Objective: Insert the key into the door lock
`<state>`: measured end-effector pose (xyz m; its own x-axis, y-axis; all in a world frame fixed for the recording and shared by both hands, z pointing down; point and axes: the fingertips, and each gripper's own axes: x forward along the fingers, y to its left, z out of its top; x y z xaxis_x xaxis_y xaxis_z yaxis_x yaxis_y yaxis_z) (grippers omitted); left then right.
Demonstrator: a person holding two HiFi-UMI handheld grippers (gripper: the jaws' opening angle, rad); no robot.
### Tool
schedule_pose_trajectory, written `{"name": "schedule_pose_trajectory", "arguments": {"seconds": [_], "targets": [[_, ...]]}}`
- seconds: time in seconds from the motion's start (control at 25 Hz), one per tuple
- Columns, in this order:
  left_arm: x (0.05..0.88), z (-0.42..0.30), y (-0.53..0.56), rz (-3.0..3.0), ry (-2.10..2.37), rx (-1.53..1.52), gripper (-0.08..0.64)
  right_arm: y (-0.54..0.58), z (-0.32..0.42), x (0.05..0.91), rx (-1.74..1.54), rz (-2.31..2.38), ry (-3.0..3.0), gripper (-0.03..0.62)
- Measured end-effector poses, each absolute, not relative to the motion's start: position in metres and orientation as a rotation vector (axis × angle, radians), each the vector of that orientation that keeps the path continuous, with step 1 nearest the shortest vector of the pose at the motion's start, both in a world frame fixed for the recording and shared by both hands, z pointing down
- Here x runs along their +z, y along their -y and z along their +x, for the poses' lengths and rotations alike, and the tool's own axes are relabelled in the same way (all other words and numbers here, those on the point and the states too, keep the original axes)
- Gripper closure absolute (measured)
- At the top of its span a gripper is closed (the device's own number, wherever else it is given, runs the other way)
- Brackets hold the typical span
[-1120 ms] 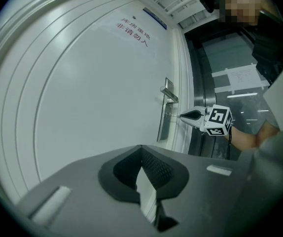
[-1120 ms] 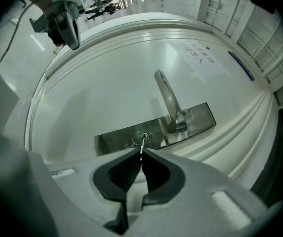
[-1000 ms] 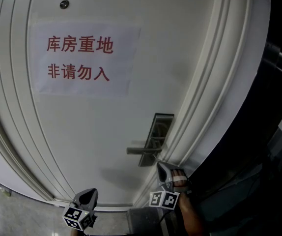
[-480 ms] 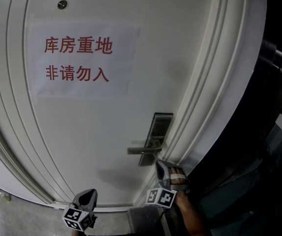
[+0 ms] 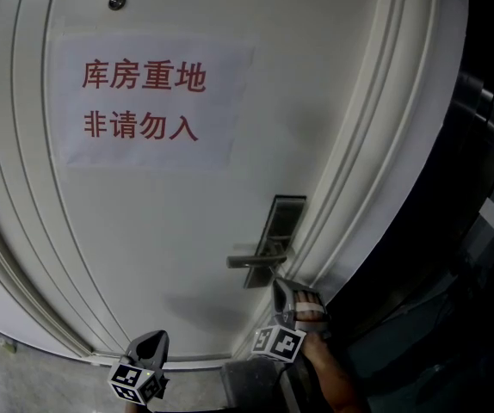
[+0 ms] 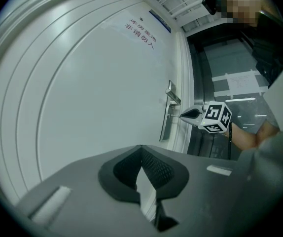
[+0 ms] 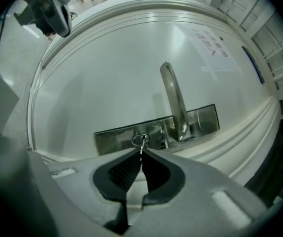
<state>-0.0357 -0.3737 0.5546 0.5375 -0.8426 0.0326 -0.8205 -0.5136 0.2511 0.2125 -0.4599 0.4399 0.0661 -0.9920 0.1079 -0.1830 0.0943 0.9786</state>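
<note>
My right gripper is shut on a small metal key. The key's tip sits at the round keyhole in the steel lock plate of the white door. The lever handle sticks out just beside the keyhole. From the head view, the right gripper is right under the lock plate. The left gripper view shows the key bridging the right gripper and the plate. My left gripper is shut and holds nothing. It hangs lower left, away from the door.
A paper sign with red characters is taped to the door above the lock, and a small peephole sits higher up. Ribbed white door-frame mouldings run along the lock side. Beyond them is a dark glass area.
The right gripper has tilted a little at the lock, its marker cube shifting slightly left and up. The left gripper has stayed where it was.
</note>
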Motion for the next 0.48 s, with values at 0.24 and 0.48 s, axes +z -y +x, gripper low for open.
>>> {"name": "schedule_pose_trajectory", "arguments": {"seconds": [0.24,0.48], "targets": [[0.5561,-0.0397,0.3736,2.540,1.388,-0.152,0.557,0.4596,0.2111,0.4373,-0.985,1.301,1.292,0.583],[0.5561,-0.0395,0.3733,2.535,1.367,-0.160,0.557,0.4593,0.2075,0.4369,-0.992,1.300,1.290,0.583]]}}
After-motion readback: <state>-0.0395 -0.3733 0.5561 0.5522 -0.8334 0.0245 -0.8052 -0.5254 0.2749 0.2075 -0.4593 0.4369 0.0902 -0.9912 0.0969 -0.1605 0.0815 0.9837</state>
